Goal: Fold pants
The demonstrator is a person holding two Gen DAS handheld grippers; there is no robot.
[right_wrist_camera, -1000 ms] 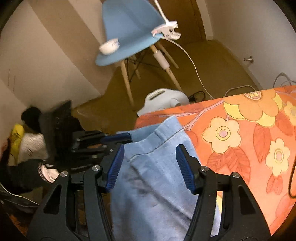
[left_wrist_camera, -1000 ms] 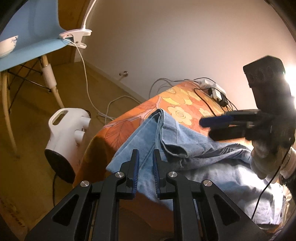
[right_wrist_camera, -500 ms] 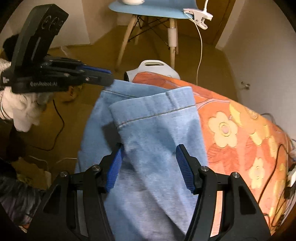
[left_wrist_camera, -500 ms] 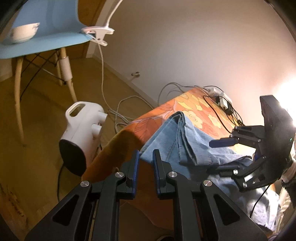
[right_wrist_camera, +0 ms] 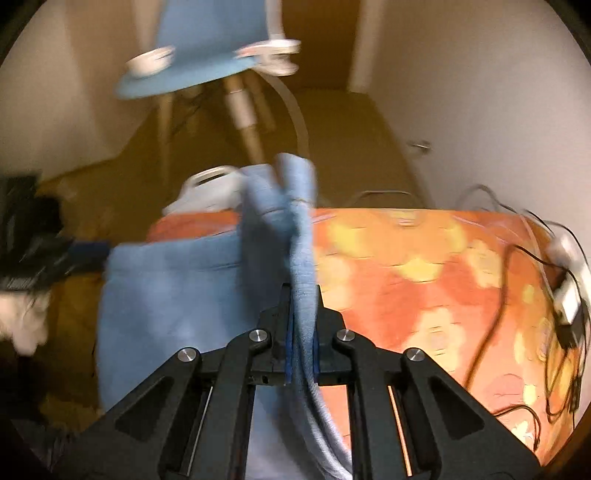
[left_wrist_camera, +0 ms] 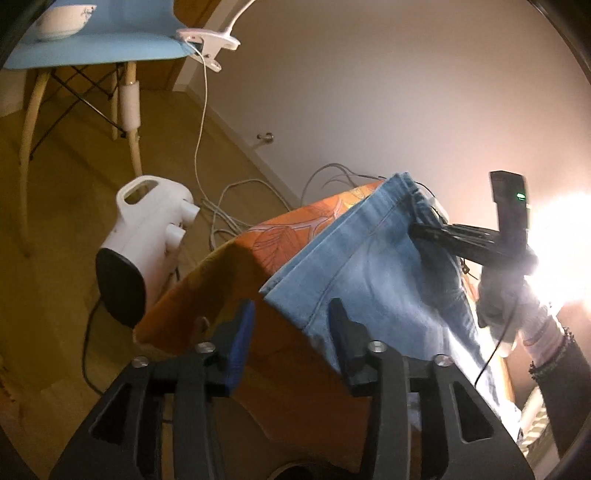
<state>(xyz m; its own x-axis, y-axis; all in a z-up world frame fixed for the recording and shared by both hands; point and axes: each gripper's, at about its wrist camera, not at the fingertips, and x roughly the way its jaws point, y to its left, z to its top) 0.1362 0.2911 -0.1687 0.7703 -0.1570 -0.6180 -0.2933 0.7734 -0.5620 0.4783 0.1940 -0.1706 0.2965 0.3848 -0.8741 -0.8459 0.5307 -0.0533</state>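
Observation:
Light blue denim pants (left_wrist_camera: pixel 373 266) lie on a table with an orange flowered cloth (left_wrist_camera: pixel 266 236). One edge hangs over the near table corner. My left gripper (left_wrist_camera: pixel 291 328) is open and empty, its fingers level with the hanging denim corner. My right gripper (right_wrist_camera: pixel 301 321) is shut on a fold of the pants (right_wrist_camera: pixel 291 206) and holds it up off the table; in the left wrist view it (left_wrist_camera: pixel 458 240) grips the far leg end. The right wrist view is blurred.
A white handheld steamer (left_wrist_camera: pixel 144 236) stands on the wooden floor left of the table, with cables (left_wrist_camera: pixel 236 206) trailing to the wall. A blue chair (left_wrist_camera: pixel 99 33) holds a bowl and a clip lamp. A power strip and cords (right_wrist_camera: pixel 565 288) lie on the table's far side.
My right gripper went from open over the pants to shut on a fold, lifting it. My left gripper opened from shut and moved nearer the hanging denim edge.

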